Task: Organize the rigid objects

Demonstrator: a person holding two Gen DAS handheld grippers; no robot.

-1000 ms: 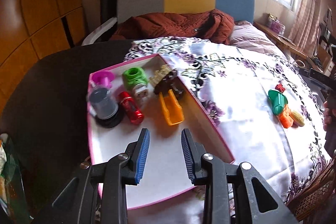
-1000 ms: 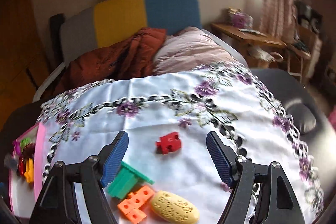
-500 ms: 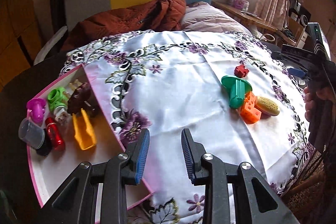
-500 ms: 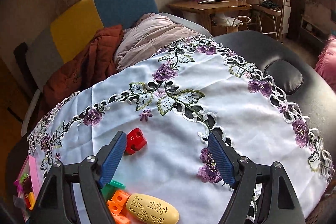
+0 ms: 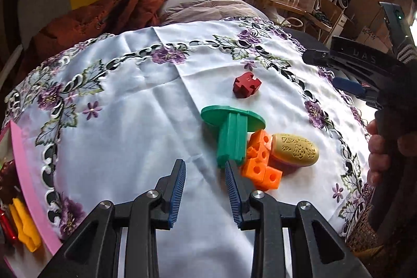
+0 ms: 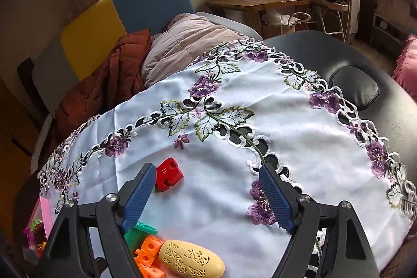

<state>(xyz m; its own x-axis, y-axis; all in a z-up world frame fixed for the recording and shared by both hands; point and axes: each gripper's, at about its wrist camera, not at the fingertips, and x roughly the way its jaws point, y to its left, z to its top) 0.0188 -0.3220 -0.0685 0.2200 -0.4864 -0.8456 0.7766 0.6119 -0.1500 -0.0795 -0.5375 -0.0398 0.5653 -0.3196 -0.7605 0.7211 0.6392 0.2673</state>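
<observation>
Covering most of the dark table is a white embroidered tablecloth [image 5: 135, 106], and at its 9 o'clock edge in the left wrist view sits the pink tray [image 5: 26, 173], already holding a yellow piece [image 5: 24, 223] and other small toys. Next in size, the green T-shaped piece [image 5: 232, 132] lies at about 1 o'clock from the left gripper [image 5: 204, 189], touching the orange cube block [image 5: 260, 163], which in turn touches the yellow oval piece [image 5: 295, 149]. Smallest, the red puzzle cube [image 5: 246, 84] sits apart at 12 o'clock from that cluster.

The left gripper's jaws stand apart and hold nothing; its right finger looks just beside the foot of the green stem. The right gripper [image 6: 208, 197] is spread wide and empty too, with the red cube at its 10 o'clock, near the left fingertip.

Risk, as I judge it: the three clustered pieces touch, so closing on the green stem could drag or knock the orange block and roll the oval. The cloth may also bunch under a low finger, shifting everything.
</observation>
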